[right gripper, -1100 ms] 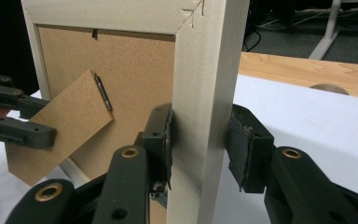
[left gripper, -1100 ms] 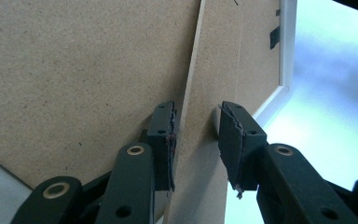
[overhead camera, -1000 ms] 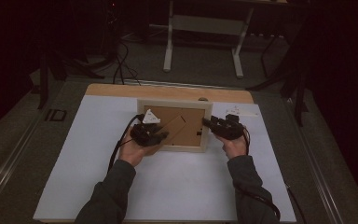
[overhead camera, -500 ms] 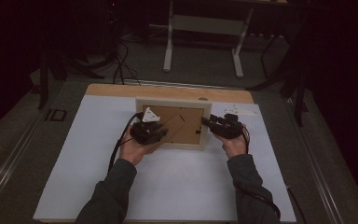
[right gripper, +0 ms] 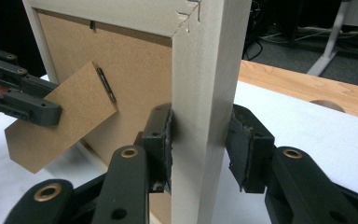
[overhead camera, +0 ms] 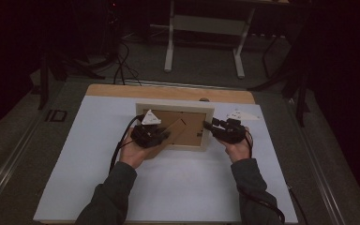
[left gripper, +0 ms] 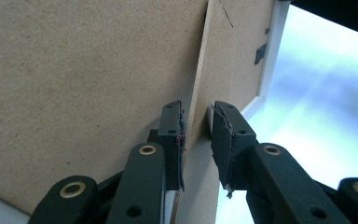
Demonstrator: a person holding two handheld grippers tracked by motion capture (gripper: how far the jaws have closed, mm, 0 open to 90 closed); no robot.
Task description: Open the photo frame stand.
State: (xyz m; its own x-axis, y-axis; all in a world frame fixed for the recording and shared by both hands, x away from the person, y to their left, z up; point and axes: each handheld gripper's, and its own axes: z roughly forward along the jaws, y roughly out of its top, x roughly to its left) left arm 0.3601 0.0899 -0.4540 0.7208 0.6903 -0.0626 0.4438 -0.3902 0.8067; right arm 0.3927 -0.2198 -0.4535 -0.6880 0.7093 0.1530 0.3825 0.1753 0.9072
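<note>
Picture frame (overhead camera: 175,127) lies back-side up at the far middle of the white table cover (overhead camera: 168,187), its pale wooden border around a brown fibreboard backing.

From the high view, the left gripper (overhead camera: 161,136) reaches in over the frame's near left part, and the right gripper (overhead camera: 209,126) comes in at the frame's right edge, each held in a hand of the person whose dark sleeves enter from the bottom.

In the left gripper view, the left gripper (left gripper: 196,140) has its jaws set on either side of the thin fibreboard stand leg (left gripper: 200,93), which runs edge-on up between them. The left pad presses against the board; the right pad stands a sliver off it (a narrow gap shows there), so the jaws are close together around the leg rather than spread wide.

In the right gripper view, the right gripper (right gripper: 199,149) straddles the frame's pale side rail (right gripper: 205,93). The left pad touches the rail's inner face, beside the backing; the right pad sits close against its outer face. The stand leg (right gripper: 58,126) hangs out from the backing, tilted, with the other gripper's black jaws on it at the left.
</note>
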